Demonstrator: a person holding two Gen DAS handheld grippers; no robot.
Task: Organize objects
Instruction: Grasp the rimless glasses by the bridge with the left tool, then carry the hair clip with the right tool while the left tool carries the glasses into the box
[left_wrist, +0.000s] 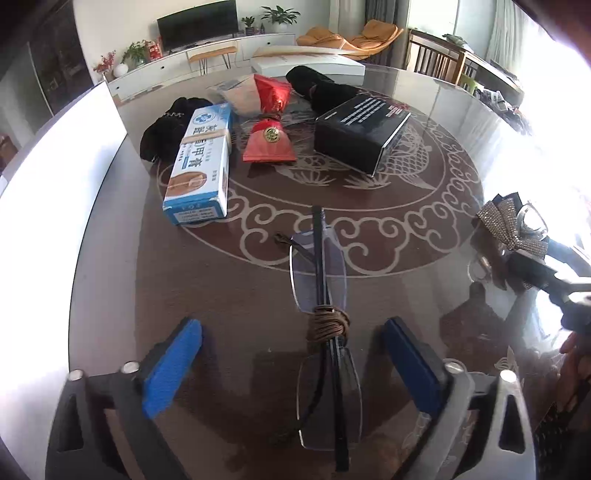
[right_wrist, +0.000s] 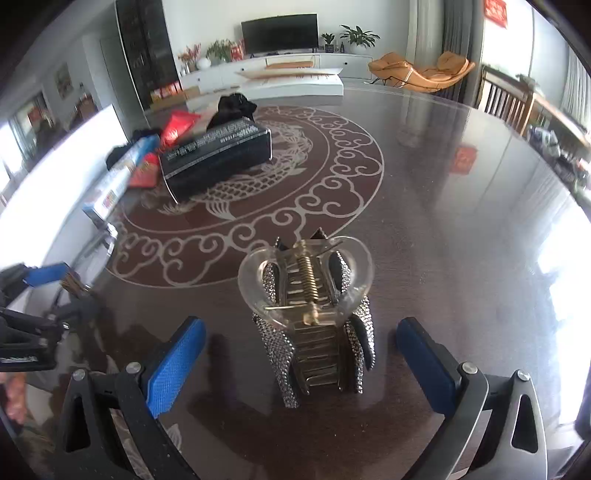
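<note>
The left gripper (left_wrist: 291, 363) is spread wide around the folded glasses (left_wrist: 325, 314) on the glass table (left_wrist: 424, 229) — the right gripper (right_wrist: 301, 363) also spread, the rhinestone hair claw (right_wrist: 314, 321) between its fingers, not touching

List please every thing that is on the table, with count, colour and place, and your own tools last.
glasses: 1, rimless, brown cord wrapped, near edge, between left tool's fingers
hair clip: 1, clear with rhinestone bow, between right tool's fingers
blue box: 1, blue-white, far left
black box: 1, table centre
red pouches: 2, between the boxes
black cloths: 2, far left and behind black box
white box: 1, far edge
table: 1, brown, glass-topped
left tool: open
right tool: open
</note>
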